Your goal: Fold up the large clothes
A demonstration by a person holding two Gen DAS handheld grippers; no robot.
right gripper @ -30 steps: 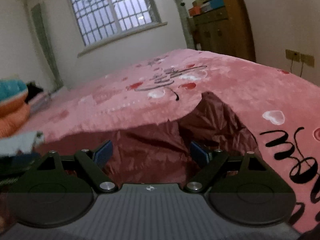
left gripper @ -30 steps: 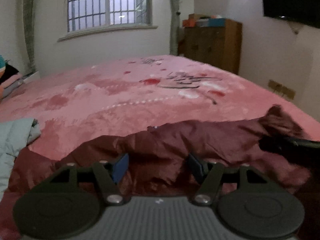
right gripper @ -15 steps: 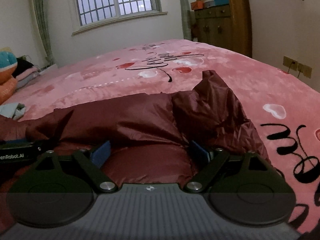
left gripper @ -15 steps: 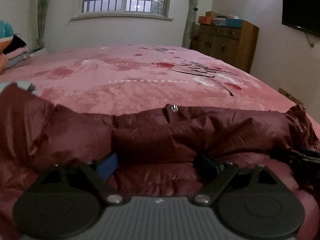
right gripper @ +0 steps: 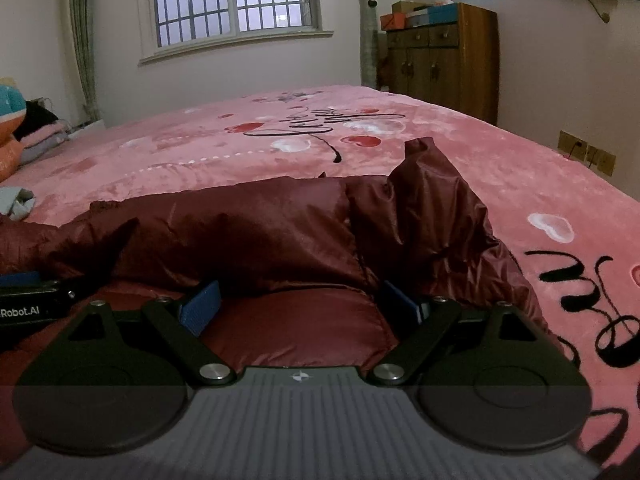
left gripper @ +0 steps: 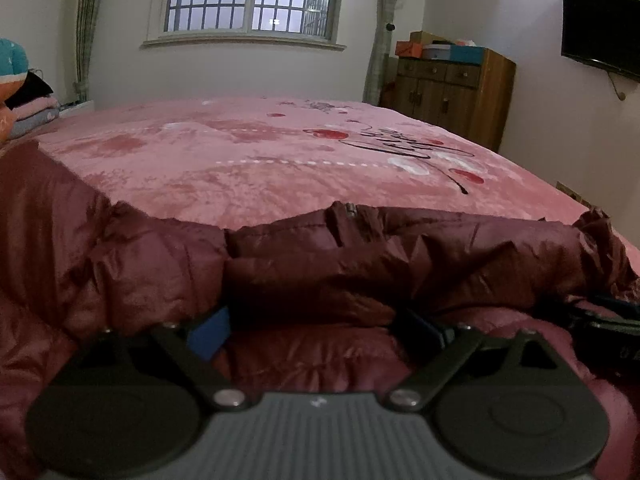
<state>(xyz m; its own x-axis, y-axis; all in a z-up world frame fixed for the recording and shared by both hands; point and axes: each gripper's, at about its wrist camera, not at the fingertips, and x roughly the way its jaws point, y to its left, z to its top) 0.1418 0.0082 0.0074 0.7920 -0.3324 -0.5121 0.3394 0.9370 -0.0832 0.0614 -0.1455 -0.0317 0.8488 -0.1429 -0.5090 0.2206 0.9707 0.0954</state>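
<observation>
A heap of folded clothes (left gripper: 24,112) sits at the bed's left edge; beyond the jacket the pink blanket (left gripper: 256,160) lies open to the window wall. The maroon jacket (left gripper: 360,264) lies near the bed's front, long axis left to right. Left tongs (left gripper: 316,326) are opening, pads apart over its folded edge; right tongs (right gripper: 300,304) likewise spread, gripping nothing. A wooden cabinet (right gripper: 444,60) stands far right.
</observation>
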